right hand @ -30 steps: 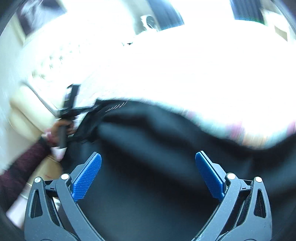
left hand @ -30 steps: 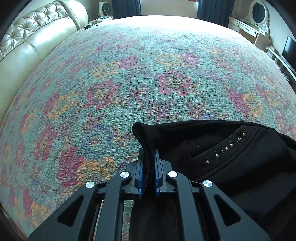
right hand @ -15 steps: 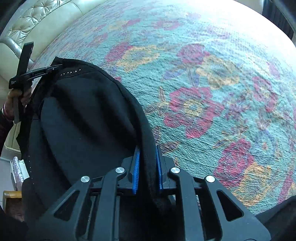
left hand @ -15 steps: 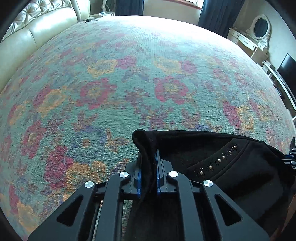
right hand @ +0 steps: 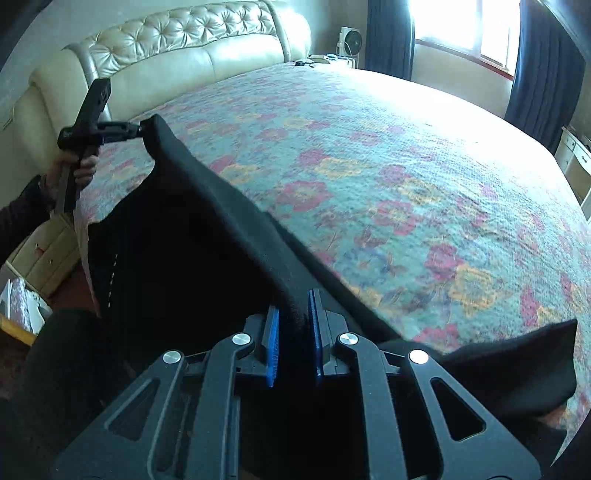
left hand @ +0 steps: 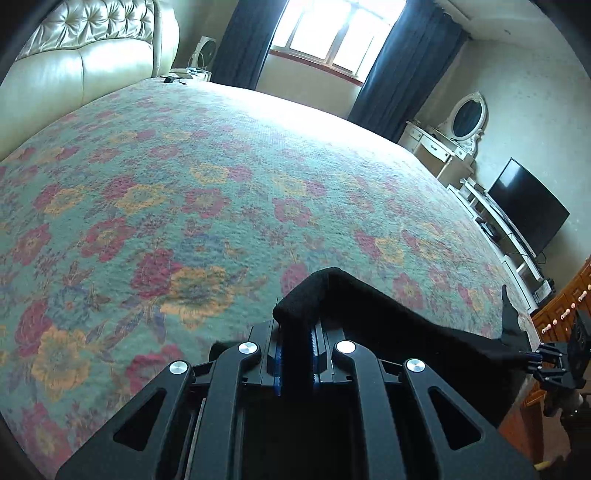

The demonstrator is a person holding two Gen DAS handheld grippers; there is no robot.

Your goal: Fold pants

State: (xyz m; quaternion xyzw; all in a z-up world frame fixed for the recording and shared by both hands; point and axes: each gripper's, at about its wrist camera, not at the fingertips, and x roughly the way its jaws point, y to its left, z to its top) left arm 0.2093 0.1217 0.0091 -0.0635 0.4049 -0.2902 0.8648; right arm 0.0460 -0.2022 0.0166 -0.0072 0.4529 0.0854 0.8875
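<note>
Pants [right hand: 207,236] hung stretched between both grippers, above the bed [left hand: 221,184].
Left gripper [left hand: 295,354] and right gripper [right hand: 293,339] each pinched one waistband end; long axis ran across.

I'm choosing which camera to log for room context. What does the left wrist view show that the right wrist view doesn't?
Only the left wrist view shows the oval mirror on its dresser, the dark TV screen and a wooden cabinet at far right. Only the right wrist view shows the person's hand gripping the left claw's handle, and a bedside drawer unit. Both show the black pants pinched in the left claw and right claw, stretched between them above the floral bedspread, plus the tufted headboard and window.
</note>
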